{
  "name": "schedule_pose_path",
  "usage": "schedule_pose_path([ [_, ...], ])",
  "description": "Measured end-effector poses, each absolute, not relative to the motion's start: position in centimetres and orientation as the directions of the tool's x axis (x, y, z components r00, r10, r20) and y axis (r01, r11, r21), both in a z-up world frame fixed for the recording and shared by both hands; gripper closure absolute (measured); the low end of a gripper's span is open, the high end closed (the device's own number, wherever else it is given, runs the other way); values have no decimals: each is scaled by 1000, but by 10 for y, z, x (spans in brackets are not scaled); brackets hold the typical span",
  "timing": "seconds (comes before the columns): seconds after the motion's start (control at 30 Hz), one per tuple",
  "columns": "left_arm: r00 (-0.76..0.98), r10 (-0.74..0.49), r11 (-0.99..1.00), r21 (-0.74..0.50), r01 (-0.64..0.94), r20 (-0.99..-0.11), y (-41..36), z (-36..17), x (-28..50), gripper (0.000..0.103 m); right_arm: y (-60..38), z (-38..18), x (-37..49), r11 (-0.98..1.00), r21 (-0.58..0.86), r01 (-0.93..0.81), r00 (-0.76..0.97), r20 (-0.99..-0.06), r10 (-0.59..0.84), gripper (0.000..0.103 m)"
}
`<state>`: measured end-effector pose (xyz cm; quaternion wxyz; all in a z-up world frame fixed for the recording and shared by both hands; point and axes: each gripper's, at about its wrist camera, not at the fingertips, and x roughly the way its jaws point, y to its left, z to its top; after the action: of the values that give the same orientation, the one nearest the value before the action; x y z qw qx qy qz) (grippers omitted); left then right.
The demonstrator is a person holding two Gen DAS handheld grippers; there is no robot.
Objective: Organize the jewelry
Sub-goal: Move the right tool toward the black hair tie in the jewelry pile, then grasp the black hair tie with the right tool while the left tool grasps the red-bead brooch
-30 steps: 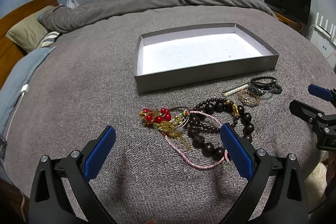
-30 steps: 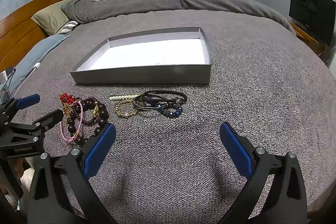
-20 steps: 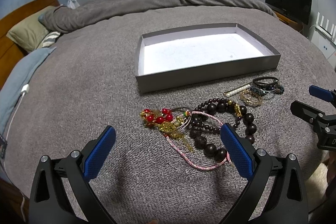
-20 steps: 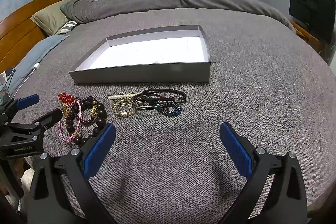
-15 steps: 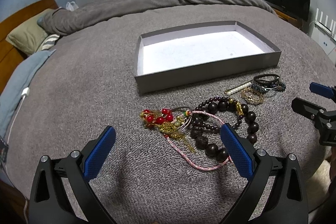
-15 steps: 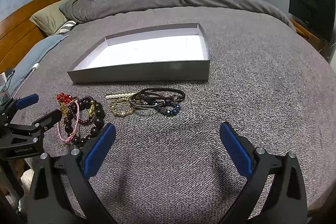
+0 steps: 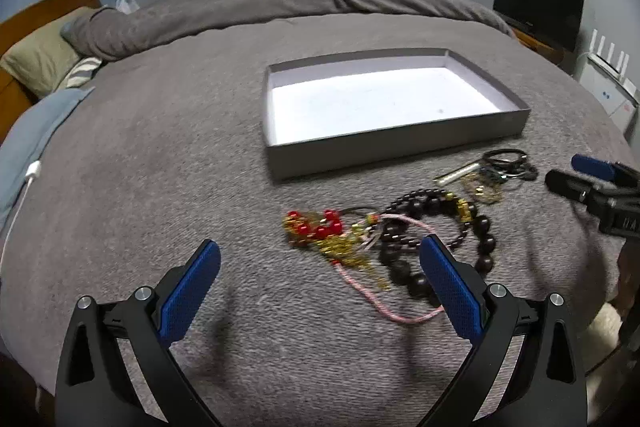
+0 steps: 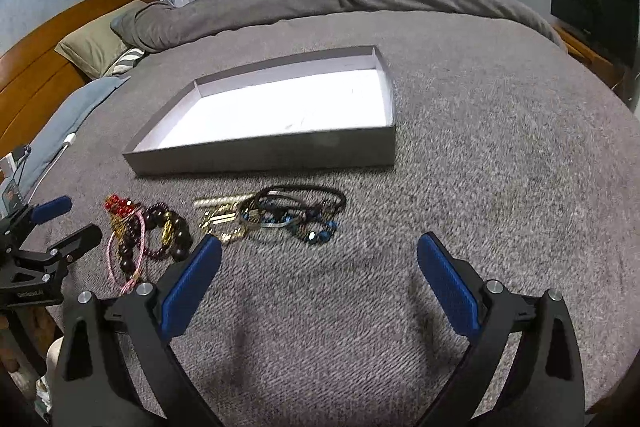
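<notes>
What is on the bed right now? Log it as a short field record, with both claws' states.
surface: grey bedspread
tray: shallow grey box with white floor, nothing in it
left pile: dark wooden bead bracelet, red bead charm, pink cord, tangled together
right pile: black bangles, pearl strand, beside the tray's near wall
left claw: open, holding nothing, near the left pile
right claw: open, holding nothing, near the right pile
jewelry in tray: none yet
</notes>
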<state>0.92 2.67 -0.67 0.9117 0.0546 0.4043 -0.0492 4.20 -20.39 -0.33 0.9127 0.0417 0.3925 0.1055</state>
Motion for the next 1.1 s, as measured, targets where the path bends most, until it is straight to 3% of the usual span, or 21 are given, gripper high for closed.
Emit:
schedule_pose_path([
  [0.43, 665, -60, 992, 30, 123, -745, 36, -8, 13, 4, -209, -15, 87, 973, 199, -119, 614, -755, 230, 72],
  [0.7, 663, -54, 990, 45, 131, -747, 39, -12, 17, 4, -207, -25, 99, 970, 222, -98, 568, -788, 237, 73],
  [0.77, 652, -69, 991, 24, 133, -755, 43, -15, 20, 4, -208, -25, 101, 969, 228, -99, 565, -789, 243, 85],
  [1.1, 642, -99, 991, -15, 135, -760, 57, -17, 28, 7, -213, 10, 78, 963, 225, -145, 669, -695, 263, 87],
])
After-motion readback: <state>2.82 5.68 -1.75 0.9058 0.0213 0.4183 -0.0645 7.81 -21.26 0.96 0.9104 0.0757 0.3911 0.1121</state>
